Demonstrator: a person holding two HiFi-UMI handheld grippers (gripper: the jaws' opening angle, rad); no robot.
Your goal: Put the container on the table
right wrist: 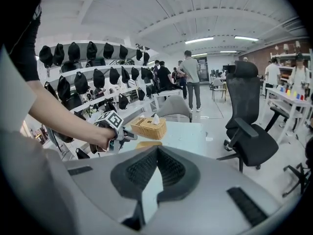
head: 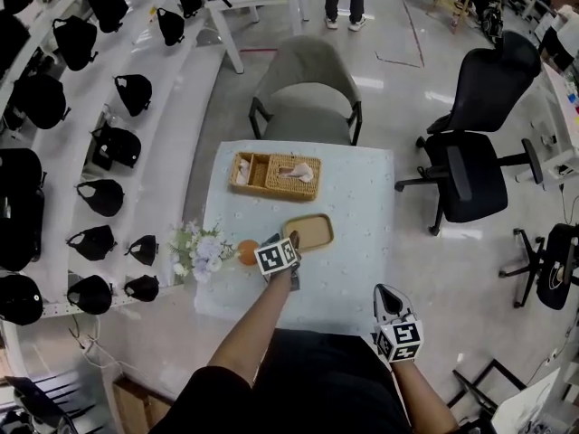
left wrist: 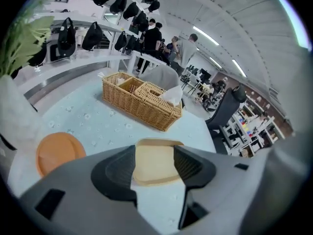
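The container (head: 308, 231), a shallow tan tray with rounded corners, lies flat on the pale blue tablecloth (head: 362, 206). My left gripper (head: 292, 239) hovers just above its near-left edge, jaws open. In the left gripper view the container (left wrist: 156, 148) shows between the spread pads, which do not touch it, and nothing is held by the left gripper (left wrist: 154, 166). My right gripper (head: 385, 294) hangs off the table's near-right corner. Its jaws meet at the tips with nothing between them, as the right gripper view shows (right wrist: 156, 153). That view also catches the left gripper (right wrist: 124, 133).
A wicker basket (head: 276, 176) with a tissue stands at the table's far side. An orange round thing (head: 247, 251) and a flower bunch (head: 201, 247) sit at the left edge. A grey chair (head: 308, 89) faces the table, a black office chair (head: 470, 174) stands right, and cap shelves (head: 99, 143) run left.
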